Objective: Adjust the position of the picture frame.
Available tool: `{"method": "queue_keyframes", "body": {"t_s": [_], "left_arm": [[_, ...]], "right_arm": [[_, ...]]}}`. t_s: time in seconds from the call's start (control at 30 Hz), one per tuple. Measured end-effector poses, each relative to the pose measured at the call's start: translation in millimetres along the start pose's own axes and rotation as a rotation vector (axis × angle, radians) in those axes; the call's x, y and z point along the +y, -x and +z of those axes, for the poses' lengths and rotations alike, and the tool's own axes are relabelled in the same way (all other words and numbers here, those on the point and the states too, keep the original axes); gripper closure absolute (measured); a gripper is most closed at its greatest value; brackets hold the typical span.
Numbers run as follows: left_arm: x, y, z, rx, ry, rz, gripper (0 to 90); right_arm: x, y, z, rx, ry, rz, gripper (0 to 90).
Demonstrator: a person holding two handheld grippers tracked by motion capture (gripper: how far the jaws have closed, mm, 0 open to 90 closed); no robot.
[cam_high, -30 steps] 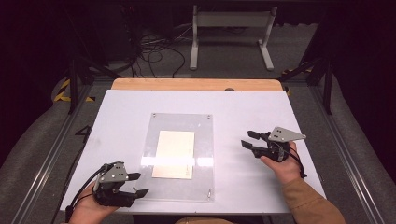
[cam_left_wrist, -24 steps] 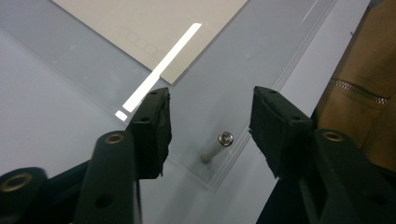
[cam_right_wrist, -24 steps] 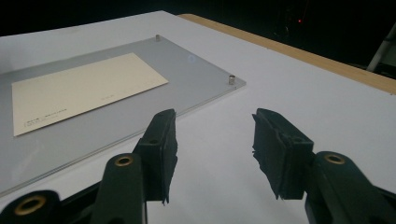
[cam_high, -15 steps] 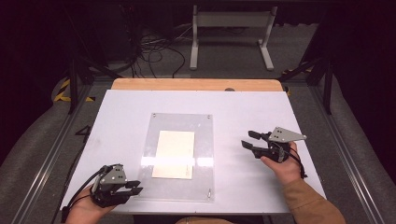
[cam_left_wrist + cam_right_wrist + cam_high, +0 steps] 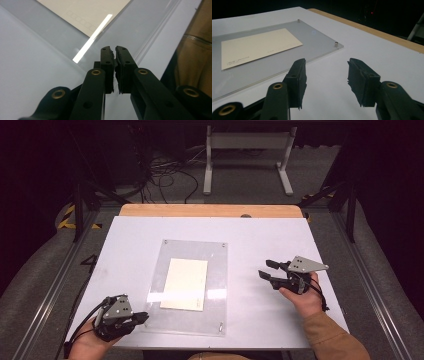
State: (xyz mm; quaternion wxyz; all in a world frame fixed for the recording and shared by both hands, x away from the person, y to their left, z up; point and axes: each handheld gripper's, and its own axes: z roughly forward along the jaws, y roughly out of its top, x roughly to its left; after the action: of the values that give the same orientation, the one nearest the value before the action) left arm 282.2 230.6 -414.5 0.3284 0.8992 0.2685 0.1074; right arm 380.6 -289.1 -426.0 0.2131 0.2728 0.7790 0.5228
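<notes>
1. One white surface [image 5: 125, 245] carries everything, a wooden strip along its far edge.
2. A clear acrylic plate [image 5: 220, 270], with studs at its corners, lies flat at the centre.
3. A cream card [image 5: 185, 282] sits under the plate; its small print is too faint to read.
4. Left tongs [image 5: 142, 316] are at the plate's near left corner, just clenched, nothing between them.
5. Right tongs [image 5: 266, 268] are released, above bare surface right of the plate.
</notes>
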Motion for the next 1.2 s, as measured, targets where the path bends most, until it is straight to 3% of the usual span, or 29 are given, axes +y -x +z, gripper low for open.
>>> {"method": "queue_keyframes", "body": {"t_s": [0.37,0.47,0.67,0.77,0.93,1.03,1.2], "left_arm": [[-3.3,-28.0,-6.7,0.202,0.073,-0.151,84.6],[-4.9,-42.9,-3.9,0.237,0.098,-0.236,84.7],[-6.8,-66.9,1.7,0.292,0.114,-0.313,84.7],[-6.5,-81.6,4.5,0.329,0.133,-0.349,84.7],[-6.4,-94.6,9.3,0.365,0.156,-0.379,84.6],[-9.1,-106.8,14.6,0.364,0.151,-0.397,84.6],[-11.9,-109.8,16.4,0.355,0.161,-0.401,84.3]], "right_arm": [[2.3,-6.1,-0.7,0.004,-0.025,-0.029,62.2],[2.8,-8.3,1.2,0.049,-0.044,0.006,66.5],[3.2,-11.8,5.4,0.098,-0.063,0.052,67.1],[4.0,-12.5,6.3,0.095,-0.07,0.05,69.3],[8.3,-14.1,7.6,0.107,-0.107,0.018,76.3],[9.3,-14.9,9.9,0.101,-0.137,-0.013,78.0],[13.3,-14.4,13.5,0.109,-0.182,-0.027,80.6]]}}
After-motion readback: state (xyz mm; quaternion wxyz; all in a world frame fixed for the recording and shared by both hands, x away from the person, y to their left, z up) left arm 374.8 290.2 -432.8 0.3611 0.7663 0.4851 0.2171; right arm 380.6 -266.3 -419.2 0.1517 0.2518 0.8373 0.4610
